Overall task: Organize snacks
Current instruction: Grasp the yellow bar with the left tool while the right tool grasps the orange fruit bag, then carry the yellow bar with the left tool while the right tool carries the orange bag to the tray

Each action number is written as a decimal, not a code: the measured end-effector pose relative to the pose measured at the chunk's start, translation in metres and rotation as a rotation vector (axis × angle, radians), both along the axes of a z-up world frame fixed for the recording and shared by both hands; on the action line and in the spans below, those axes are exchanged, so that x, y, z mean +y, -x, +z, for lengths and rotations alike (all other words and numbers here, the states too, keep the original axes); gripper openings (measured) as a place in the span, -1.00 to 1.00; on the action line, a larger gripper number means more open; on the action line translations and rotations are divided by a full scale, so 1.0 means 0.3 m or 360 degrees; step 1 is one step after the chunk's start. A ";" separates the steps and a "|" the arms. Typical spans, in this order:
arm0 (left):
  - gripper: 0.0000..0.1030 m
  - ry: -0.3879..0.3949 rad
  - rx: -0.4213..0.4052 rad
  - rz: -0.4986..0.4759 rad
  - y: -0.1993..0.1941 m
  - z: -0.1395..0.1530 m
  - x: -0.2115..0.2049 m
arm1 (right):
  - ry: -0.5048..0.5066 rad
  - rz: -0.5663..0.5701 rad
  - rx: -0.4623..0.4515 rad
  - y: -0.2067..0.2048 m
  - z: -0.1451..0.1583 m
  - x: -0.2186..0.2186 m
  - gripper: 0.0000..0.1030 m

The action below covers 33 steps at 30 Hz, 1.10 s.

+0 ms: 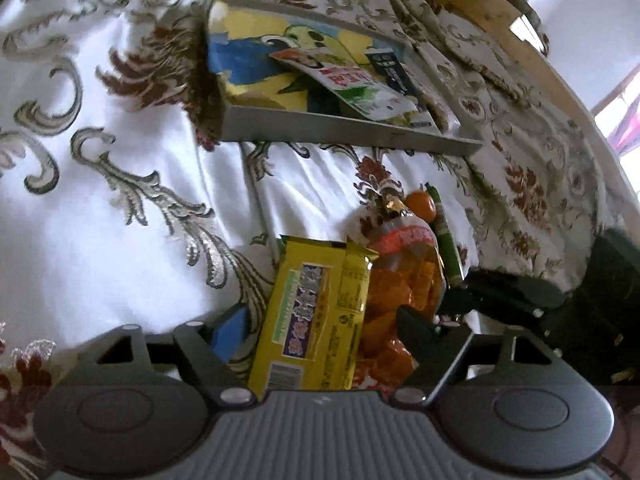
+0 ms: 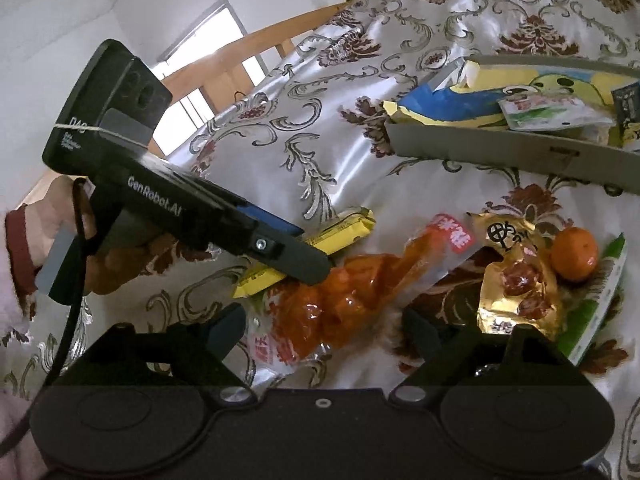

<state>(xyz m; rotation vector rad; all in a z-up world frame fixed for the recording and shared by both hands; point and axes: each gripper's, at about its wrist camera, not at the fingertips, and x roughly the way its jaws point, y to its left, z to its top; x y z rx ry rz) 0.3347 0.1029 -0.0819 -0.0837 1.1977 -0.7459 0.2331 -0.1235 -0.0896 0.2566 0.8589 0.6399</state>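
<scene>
Nearest the left gripper (image 1: 320,332), a yellow snack packet (image 1: 316,312) lies on the patterned tablecloth (image 1: 120,240) between its spread fingers, long axis running away from the camera; whether the pads press on it cannot be told. Its purple label cannot be read. Just beside it, touching on the right, lies a clear bag of orange snacks (image 2: 352,300) with a red-and-white band of Chinese characters at each end. In the right wrist view this bag slants up to the right, and the right gripper (image 2: 324,328) hovers over its near end, jaws apart and not pinching it. The left gripper's body reads "GenRobot.AI". Farther right sit a gold foil pack (image 2: 516,272) with black Chinese characters, a mandarin (image 2: 574,254) touching it, and a green-and-white pack (image 2: 600,304) beneath. Beyond, toward the tablecloth's far side, a grey tray (image 2: 500,148) holds a yellow-and-blue cartoon-bird bag (image 1: 260,52) and a white-green sachet (image 1: 360,88).
</scene>
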 end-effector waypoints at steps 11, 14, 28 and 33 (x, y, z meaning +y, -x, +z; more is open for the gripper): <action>0.33 -0.0086 0.0034 0.0015 -0.035 -0.014 -0.011 | 0.0017 -0.0021 0.0008 -0.004 -0.006 -0.001 0.60; 0.12 -0.0139 0.0012 0.0021 -0.035 -0.015 -0.031 | 0.0033 -0.0029 0.0007 -0.006 -0.007 0.005 0.57; 0.11 0.0186 -0.0041 0.0781 0.117 0.006 0.142 | 0.0054 -0.0117 0.0036 -0.023 -0.008 0.031 0.50; 0.11 0.0271 -0.0060 0.1045 0.189 0.000 0.162 | 0.0061 -0.0142 0.0035 -0.034 -0.014 0.046 0.54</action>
